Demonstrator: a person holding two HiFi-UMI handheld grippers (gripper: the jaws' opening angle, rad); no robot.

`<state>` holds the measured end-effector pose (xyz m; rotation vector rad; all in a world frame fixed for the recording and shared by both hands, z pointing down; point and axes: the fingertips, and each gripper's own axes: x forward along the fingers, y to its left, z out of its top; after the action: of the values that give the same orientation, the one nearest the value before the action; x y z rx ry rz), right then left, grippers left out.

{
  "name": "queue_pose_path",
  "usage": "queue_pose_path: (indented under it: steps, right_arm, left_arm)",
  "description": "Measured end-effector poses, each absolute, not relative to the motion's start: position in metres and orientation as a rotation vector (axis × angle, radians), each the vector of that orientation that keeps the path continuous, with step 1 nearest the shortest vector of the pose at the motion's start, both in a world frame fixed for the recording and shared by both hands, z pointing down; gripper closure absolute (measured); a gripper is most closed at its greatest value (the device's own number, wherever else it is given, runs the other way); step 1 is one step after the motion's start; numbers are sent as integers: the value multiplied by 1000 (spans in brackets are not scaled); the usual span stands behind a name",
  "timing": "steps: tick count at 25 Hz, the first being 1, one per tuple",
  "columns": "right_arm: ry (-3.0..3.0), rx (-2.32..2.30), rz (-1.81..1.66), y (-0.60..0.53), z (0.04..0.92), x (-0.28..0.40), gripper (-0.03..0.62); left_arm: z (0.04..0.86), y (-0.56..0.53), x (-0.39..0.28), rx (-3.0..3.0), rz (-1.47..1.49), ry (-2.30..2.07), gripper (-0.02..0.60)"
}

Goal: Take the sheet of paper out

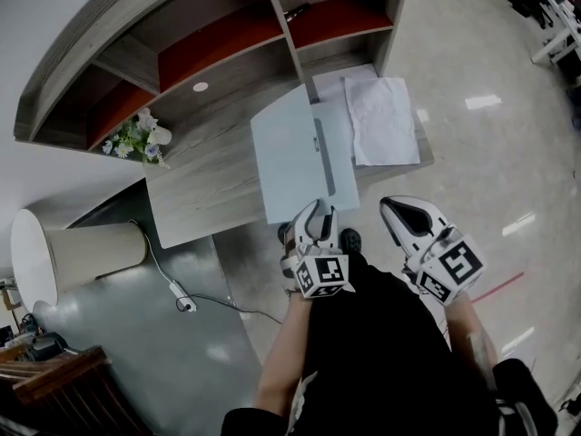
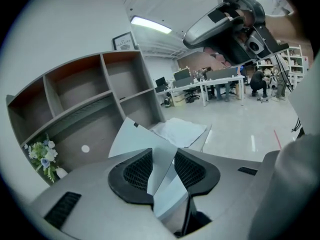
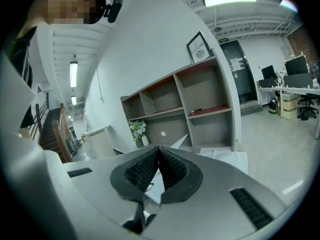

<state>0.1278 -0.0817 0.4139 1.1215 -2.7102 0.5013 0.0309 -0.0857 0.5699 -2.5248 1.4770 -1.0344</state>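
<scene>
Left claw (image 2: 163, 156) pinches one pale blue folder (image 1: 286, 157) by its cover. Right claw (image 3: 159, 151) is closed and empty. Two wrinkled white paper sheets (image 1: 381, 121) lie beyond it.

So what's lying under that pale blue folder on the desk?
Only the wooden desk shows around the pale blue folder; white papers lie beside its right edge. Anything beneath it is covered.

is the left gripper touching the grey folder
Touching. The left gripper view shows the folder edge wedged in the left gripper, with both fingers pressing against it and no gap on either side.
</scene>
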Motion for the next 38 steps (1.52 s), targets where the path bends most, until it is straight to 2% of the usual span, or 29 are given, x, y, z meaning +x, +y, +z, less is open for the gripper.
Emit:
queue_pose_path:
  steps: [16,25,38]
  right_arm:
    - [-2741,1124,462,-88,401,101,582]
    - [-2776,1067,441,-99,394,65,582]
    - [-2745,967,429,-119,405,-11,581]
  left_arm:
    - [528,-82,-12,-2596,-767,1688,520]
    - [498,-83,-66,-2672,-526,1884,557]
    - [487,-78,-148,-2727,-309,2093,565]
